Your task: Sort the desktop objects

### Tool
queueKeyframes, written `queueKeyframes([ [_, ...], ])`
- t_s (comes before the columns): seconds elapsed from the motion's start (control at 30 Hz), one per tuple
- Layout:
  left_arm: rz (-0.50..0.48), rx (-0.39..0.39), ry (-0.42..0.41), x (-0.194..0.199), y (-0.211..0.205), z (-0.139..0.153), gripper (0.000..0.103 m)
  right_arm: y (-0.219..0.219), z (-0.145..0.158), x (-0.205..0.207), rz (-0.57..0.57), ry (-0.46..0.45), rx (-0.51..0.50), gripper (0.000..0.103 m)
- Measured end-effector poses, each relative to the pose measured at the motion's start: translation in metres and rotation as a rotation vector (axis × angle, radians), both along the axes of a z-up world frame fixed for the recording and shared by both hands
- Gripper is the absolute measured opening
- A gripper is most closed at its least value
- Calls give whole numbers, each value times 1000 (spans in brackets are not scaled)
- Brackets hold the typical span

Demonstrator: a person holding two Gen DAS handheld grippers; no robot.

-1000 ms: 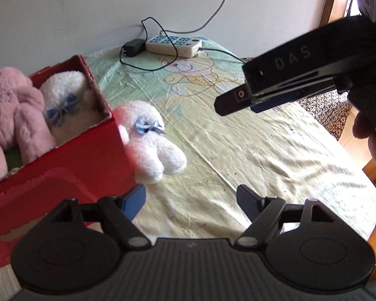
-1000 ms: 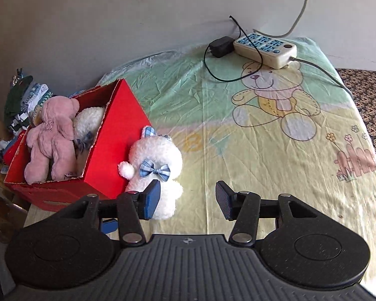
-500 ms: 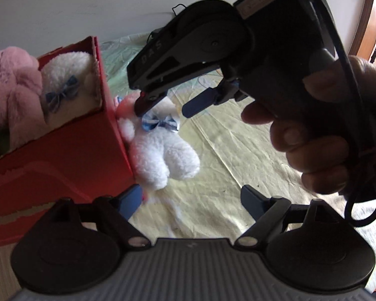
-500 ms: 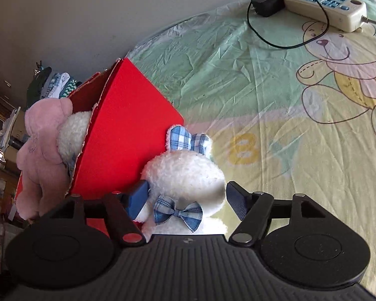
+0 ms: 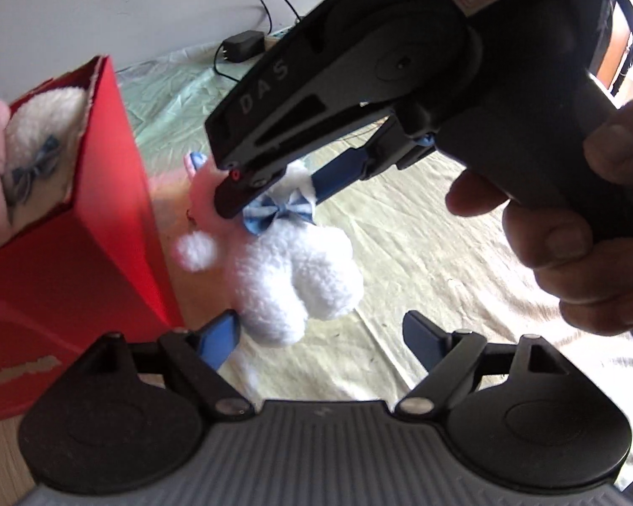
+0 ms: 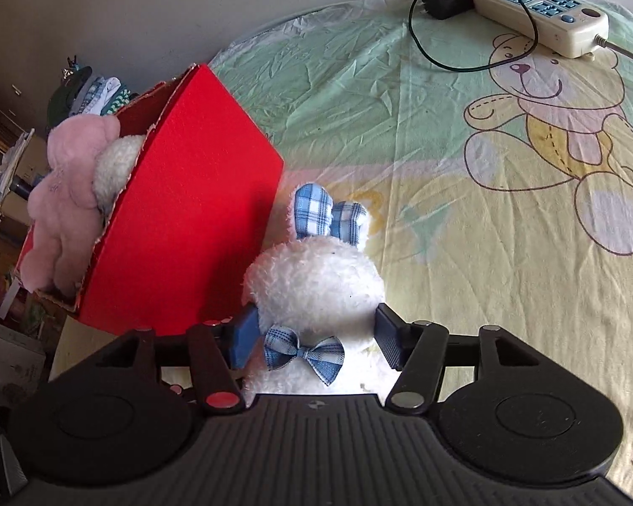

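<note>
The right gripper (image 6: 316,337) closes around the white plush rabbit (image 6: 316,282) beside the red box (image 6: 190,219); squeezing its head squarely should prevent slipping.

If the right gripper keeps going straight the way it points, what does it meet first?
Most likely the white plush rabbit. Its head already sits between the closing jaws of the right gripper, just above the blue bow. Whether the pads already touch the fur is unclear. The red box stands off to the left.

I bring the right gripper (image 6: 316,337) down from above the tabletop to straddle the white bunny (image 6: 316,286); its fingers (image 6: 242,337) are closing around the head now.
</note>
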State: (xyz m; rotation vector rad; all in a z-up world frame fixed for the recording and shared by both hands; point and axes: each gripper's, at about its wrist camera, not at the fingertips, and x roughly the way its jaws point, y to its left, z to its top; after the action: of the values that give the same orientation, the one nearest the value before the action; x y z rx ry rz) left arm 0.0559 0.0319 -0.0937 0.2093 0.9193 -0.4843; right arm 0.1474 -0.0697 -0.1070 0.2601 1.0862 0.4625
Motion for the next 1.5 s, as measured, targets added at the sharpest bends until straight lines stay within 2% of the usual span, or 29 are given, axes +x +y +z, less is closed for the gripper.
queueKeyframes([
  [0.13,-21,18,9,7,-16,-5,89,-10,4,-3,-34,-5,33,66],
  [0.3,-14,18,8,12,-16,-4,90,-24,7,-7,-86,-34,54,68],
  [0.43,10,-20,0,13,-3,6,91,-38,3,-8,-152,-23,148,68],
  [0.5,23,-28,-5,13,2,7,93,-40,-1,-6,-173,-7,162,66],
  [0.7,40,-38,23,9,7,3,90,-28,-14,2,-109,44,191,68],
  [0.83,35,6,11,7,-10,-10,98,-26,-24,9,-105,78,232,70],
  [1.0,47,43,-8,3,-18,-18,99,-24,-33,14,-89,120,284,77],
  [1.1,46,42,-7,1,-19,-17,99,-19,-26,11,-43,96,281,76],
  [1.27,34,30,-12,-3,-19,-14,99,-11,-12,6,30,2,177,76],
  [1.33,14,40,-27,-4,-22,-13,99,-9,-10,8,27,-32,141,75],
  [1.43,-11,71,-55,-2,-28,-13,100,-10,-22,19,18,4,157,72],
  [1.5,-15,83,-60,1,-29,-16,100,-12,-34,24,15,52,203,71],
])
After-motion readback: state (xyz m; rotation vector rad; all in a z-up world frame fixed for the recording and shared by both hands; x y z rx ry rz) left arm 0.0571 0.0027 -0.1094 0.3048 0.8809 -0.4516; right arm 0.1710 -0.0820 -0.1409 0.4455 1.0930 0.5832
